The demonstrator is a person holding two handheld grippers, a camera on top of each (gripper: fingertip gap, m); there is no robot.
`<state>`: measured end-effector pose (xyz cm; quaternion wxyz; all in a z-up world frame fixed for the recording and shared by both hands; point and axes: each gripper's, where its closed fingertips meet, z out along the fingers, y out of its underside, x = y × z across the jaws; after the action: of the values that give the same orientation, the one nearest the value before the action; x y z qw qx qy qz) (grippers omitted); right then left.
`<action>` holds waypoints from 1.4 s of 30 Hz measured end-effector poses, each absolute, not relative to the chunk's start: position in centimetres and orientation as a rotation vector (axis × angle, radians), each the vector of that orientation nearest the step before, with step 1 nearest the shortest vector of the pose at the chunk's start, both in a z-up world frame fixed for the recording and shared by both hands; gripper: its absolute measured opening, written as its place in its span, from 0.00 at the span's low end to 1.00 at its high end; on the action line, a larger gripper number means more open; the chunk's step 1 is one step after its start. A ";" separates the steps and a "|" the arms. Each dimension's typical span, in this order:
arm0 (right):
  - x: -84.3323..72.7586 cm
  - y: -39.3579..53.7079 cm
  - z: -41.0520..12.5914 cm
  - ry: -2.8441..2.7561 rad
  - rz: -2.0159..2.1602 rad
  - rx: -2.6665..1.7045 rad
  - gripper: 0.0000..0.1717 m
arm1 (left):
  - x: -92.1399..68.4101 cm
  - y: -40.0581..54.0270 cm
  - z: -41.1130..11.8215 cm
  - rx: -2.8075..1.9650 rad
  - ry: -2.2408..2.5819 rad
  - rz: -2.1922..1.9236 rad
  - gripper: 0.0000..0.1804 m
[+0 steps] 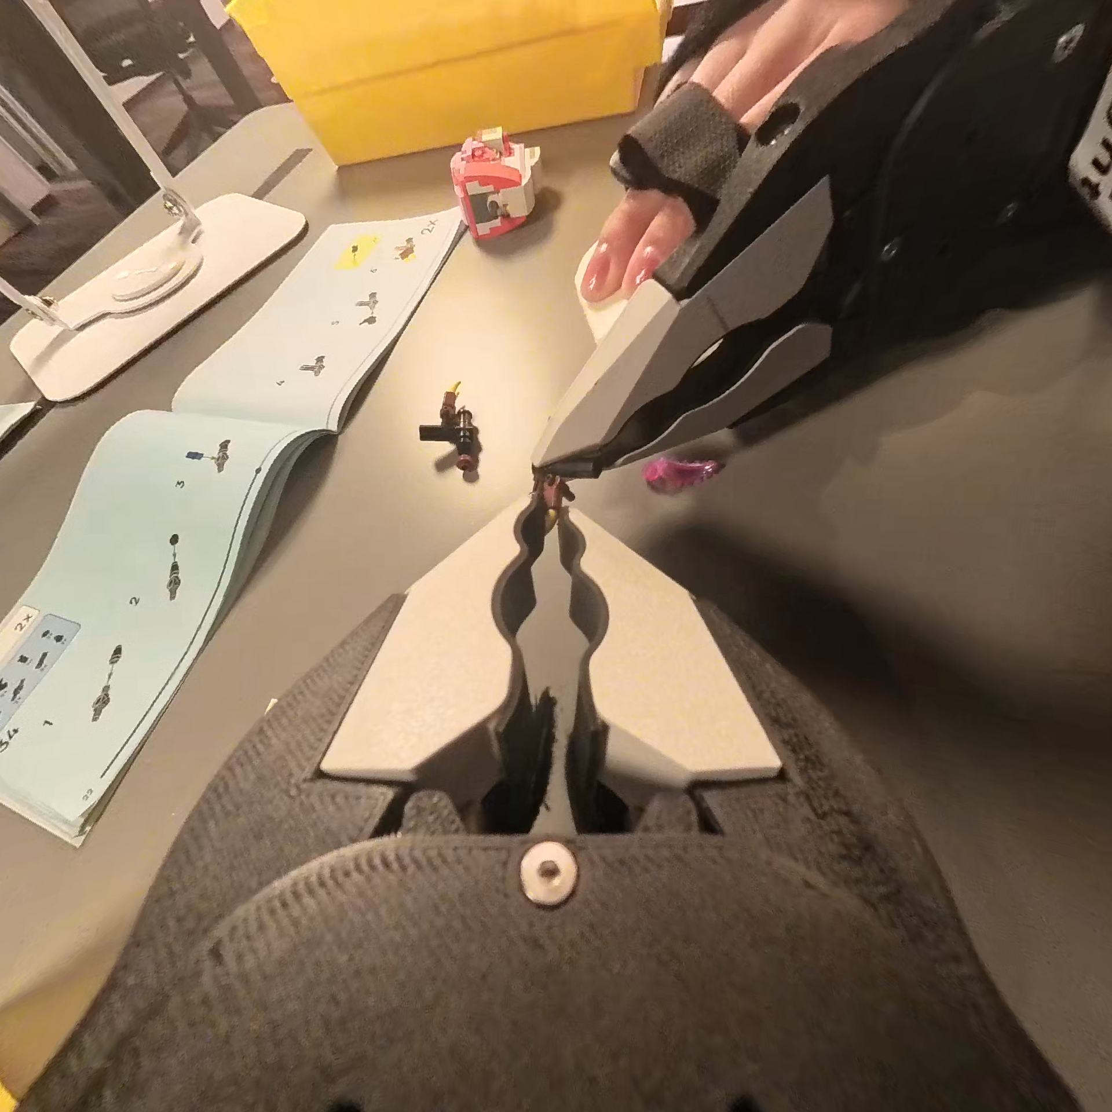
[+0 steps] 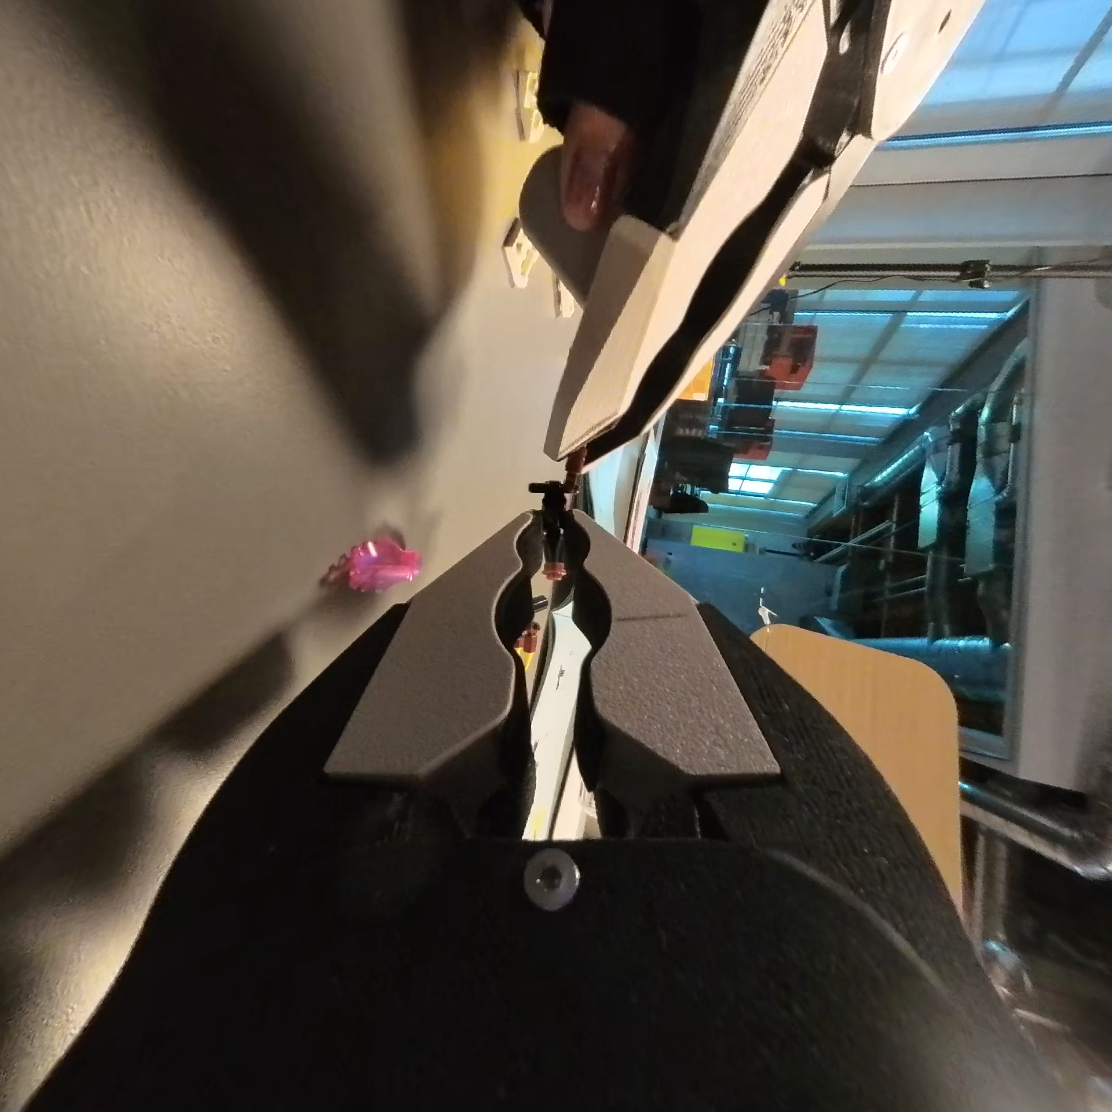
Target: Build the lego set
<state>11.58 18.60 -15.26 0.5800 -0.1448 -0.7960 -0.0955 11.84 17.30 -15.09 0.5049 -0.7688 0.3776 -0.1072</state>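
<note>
Jaws of both handheld grippers are meeting tip to tip just above the grey bench [image 1: 842, 602]. Those of the left gripper [image 1: 550, 518] are pinching a tiny dark red and yellow brick piece [image 1: 552, 502], while those of the right gripper [image 2: 553, 522] are pinching a small black brick assembly with a reddish round end [image 2: 552, 541]; the two small parts are touching between the tips. In the left wrist view the right gripper [image 1: 556, 469] is reaching in from the upper right, with a person's hand [image 1: 692, 180] wrapped round its black body under a dark strap. A translucent pink crystal-shaped piece [image 1: 680, 472] is lying on the bench just beside the right gripper's tips. A second small black and dark red brick assembly [image 1: 455, 430] is lying near the meeting point, to the left. Beyond it an open pale blue instruction booklet [image 1: 198, 481] is spreading across the bench, and a pink and white brick model [image 1: 496, 186] is standing farther back, in front of a yellow box [image 1: 457, 66]. A white flat stand base [image 1: 150, 283] is sitting at the far left.
</note>
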 end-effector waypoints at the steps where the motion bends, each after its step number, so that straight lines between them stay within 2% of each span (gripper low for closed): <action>1: 11.5 18.6 -15.2 -1.855 -0.225 -0.339 0.02 | 11.8 17.3 -15.0 -1.851 0.906 -0.263 0.02; 6: 11.5 18.6 -15.1 -1.852 -0.196 -0.361 0.02 | 11.8 17.4 -15.0 -1.849 0.905 -0.254 0.02; 10: 11.5 19.0 -15.1 -1.848 -0.045 -0.459 0.03 | 11.8 17.9 -14.7 -1.780 0.922 -0.090 0.02; 14: 11.6 19.1 -15.1 -1.854 0.005 -0.495 0.03 | 11.7 17.9 -14.2 -1.739 0.911 -0.068 0.11; 17: 11.7 19.2 -15.2 -1.857 0.016 -0.506 0.03 | 12.0 17.5 -13.9 -1.698 0.939 -0.076 0.11; 21: 11.8 19.1 -14.9 -1.853 0.041 -0.517 0.03 | 12.1 17.4 -14.4 -1.678 0.996 0.014 0.07; 23: 11.8 18.9 -15.0 -1.862 0.048 -0.510 0.03 | 11.9 17.5 -14.3 -1.662 0.998 0.056 0.02; 42: 11.9 18.4 -14.6 -1.861 0.074 -0.504 0.03 | 11.8 17.6 -14.7 -1.713 0.996 0.016 0.02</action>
<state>11.87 18.44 -14.61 0.5695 -0.2148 -0.7928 0.0316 11.85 17.64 -14.75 0.5480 -0.7232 0.4203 0.0068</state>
